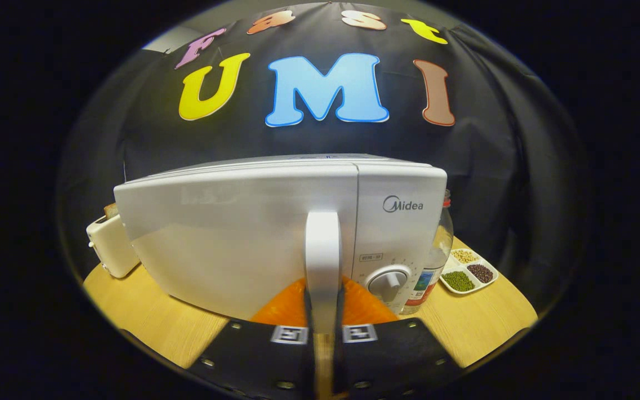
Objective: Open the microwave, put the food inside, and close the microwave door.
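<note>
My claw (323,316) was clamped on the microwave's white door handle (323,261), both orange fingers (286,308) pressing its sides, while the microwave (242,233) sat shut on the wooden table (148,316), a toaster (110,244) beside it on one side, a glass jar (436,261) and a tray of beans (469,271) on the other.

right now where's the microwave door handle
In the gripper view the handle stands upright on the door, clamped between the fingers, with the dial just to its right.
</note>
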`<state>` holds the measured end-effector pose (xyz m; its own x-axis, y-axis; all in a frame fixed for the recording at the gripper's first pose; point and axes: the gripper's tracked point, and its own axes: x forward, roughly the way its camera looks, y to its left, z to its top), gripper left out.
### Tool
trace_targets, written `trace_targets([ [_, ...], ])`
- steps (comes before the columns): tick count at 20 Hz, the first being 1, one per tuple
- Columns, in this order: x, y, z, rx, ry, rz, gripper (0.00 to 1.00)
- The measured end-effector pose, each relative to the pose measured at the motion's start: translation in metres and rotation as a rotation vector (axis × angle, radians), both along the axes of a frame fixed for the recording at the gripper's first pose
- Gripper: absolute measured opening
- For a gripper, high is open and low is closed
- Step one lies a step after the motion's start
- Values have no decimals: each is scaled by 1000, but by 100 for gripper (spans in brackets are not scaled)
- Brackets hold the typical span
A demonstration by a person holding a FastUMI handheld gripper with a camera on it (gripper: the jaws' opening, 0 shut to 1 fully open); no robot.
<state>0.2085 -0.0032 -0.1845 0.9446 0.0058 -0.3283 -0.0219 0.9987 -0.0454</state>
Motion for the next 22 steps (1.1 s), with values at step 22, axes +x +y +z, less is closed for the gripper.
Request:
trace_targets([
  [22,-157,63,0,-40,44,73,18],
])
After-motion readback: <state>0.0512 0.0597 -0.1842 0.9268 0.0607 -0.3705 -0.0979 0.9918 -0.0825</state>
